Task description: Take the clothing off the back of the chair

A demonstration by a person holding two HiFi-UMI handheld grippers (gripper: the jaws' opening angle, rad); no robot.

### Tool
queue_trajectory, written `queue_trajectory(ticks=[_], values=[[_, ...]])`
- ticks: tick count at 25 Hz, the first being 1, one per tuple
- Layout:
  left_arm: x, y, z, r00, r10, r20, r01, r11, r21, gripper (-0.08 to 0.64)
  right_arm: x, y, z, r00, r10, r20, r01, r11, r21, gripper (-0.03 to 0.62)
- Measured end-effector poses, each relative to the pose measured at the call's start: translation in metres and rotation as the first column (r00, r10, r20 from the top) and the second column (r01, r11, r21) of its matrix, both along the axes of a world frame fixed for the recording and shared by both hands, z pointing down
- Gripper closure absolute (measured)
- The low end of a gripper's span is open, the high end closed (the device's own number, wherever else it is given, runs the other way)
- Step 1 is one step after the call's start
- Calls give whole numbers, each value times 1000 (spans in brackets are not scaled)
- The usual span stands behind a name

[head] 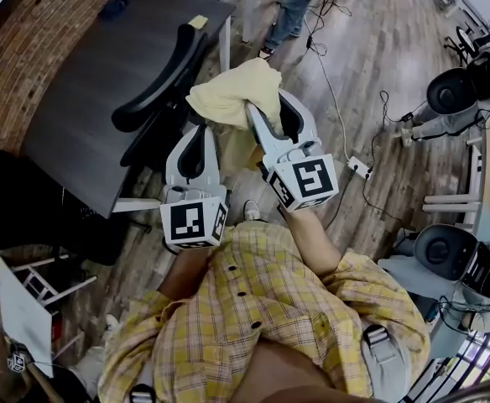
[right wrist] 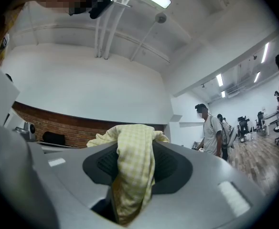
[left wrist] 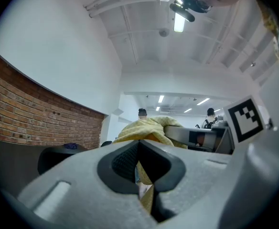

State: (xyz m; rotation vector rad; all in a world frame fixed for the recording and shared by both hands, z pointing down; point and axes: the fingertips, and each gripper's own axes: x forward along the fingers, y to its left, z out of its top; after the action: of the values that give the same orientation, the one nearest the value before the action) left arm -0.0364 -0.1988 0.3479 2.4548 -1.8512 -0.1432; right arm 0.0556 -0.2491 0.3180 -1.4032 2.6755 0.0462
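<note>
A pale yellow checked garment (head: 228, 91) hangs bunched from my right gripper (head: 268, 106), clear of the black office chair (head: 163, 74) to its left. In the right gripper view the cloth (right wrist: 132, 166) runs down between the two pads, which press on it. My left gripper (head: 199, 133) sits just below and left of the garment, its jaws closed tip to tip (left wrist: 138, 144). In the left gripper view the yellow cloth (left wrist: 146, 128) shows beyond and below those tips; nothing shows pinched there.
A dark grey desk (head: 86, 99) stands behind the chair, against a brick wall (head: 27, 32). A person (head: 291, 7) stands on the wood floor ahead. A power strip (head: 358, 168) with cables lies to the right, near more chairs (head: 450, 91).
</note>
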Motion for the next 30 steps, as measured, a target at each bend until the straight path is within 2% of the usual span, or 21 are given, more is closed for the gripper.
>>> queue_trajectory(ticks=[17, 30], values=[[2, 15, 8, 1000, 4, 5, -4, 1000, 2, 560, 2, 27, 21, 1000, 8, -1, -8, 1000, -14, 423], [-2, -2, 3, 1000, 4, -8, -4, 1000, -12, 560, -2, 13, 19, 1000, 9, -15, -9, 999, -35, 423]])
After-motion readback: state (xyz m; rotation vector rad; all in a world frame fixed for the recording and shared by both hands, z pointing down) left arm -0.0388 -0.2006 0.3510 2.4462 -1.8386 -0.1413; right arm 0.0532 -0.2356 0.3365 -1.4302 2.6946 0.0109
